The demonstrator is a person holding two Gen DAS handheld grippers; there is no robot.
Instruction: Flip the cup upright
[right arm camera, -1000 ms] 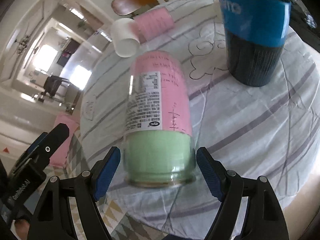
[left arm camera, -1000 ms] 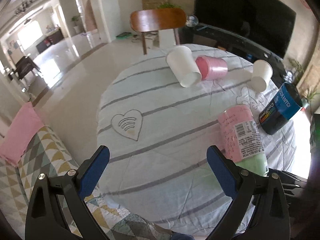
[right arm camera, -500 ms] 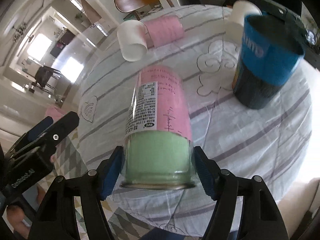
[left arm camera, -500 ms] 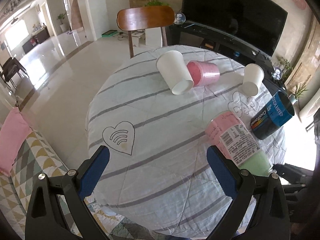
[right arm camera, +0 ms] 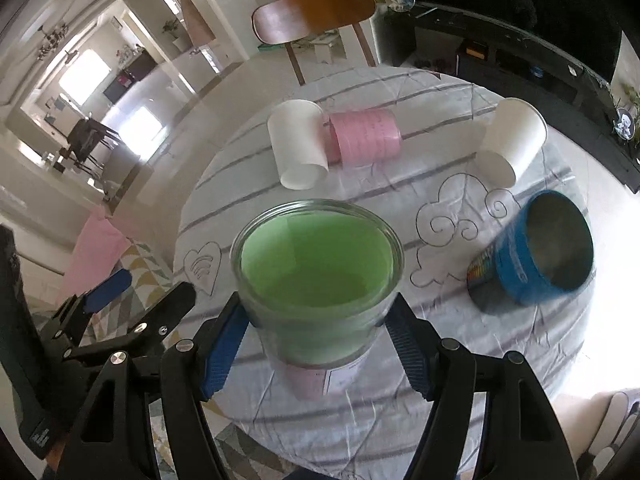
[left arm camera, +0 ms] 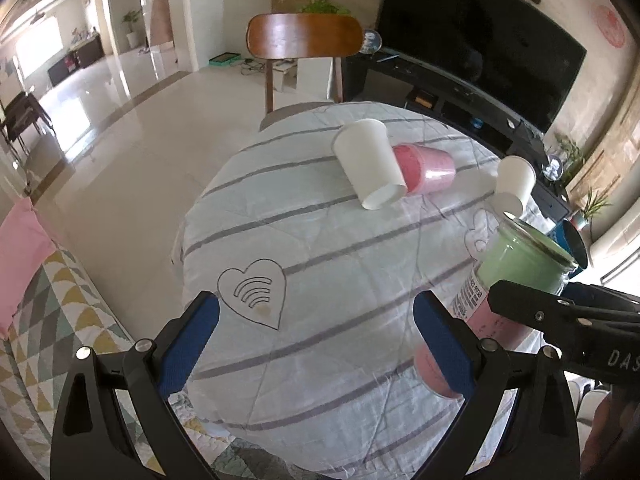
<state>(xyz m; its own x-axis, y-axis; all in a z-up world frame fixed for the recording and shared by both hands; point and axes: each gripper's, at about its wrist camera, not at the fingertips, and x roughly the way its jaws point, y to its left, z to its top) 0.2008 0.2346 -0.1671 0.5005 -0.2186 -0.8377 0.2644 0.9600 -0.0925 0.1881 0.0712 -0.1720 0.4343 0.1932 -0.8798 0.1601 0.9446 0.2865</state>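
The right tongs [right arm camera: 318,344] are closed on the glass cup [right arm camera: 318,276], their blue pads pressed against its green upper part on either side, just under the rim. The cup is held mouth-up, tilted a little, with its pink labelled lower half [left arm camera: 474,320] pointing down toward the surface [left arm camera: 320,280]; whether its base touches the cloth cannot be told from either view. From the left wrist view the same cup shows at the right edge, with the black fingers of the right tongs [left arm camera: 560,312] across it. The left tongs [left arm camera: 316,332] stand wide open and hold nothing, hovering over the near part of the round surface, close to the heart outline [left arm camera: 254,292] drawn on the striped cloth. Farther back a large white paper cup [right arm camera: 298,148] lies on its side, touching a pink cup [right arm camera: 366,136] that also lies on its side just beside it. A smaller white paper cup [right arm camera: 512,140] lies tipped over toward the right, near the cloud outline [right arm camera: 452,224]. A blue and black cup [right arm camera: 536,248] lies tilted on the right side of the surface, its open mouth facing up and to the right. A wooden chair [left arm camera: 304,40] stands beyond the far edge.
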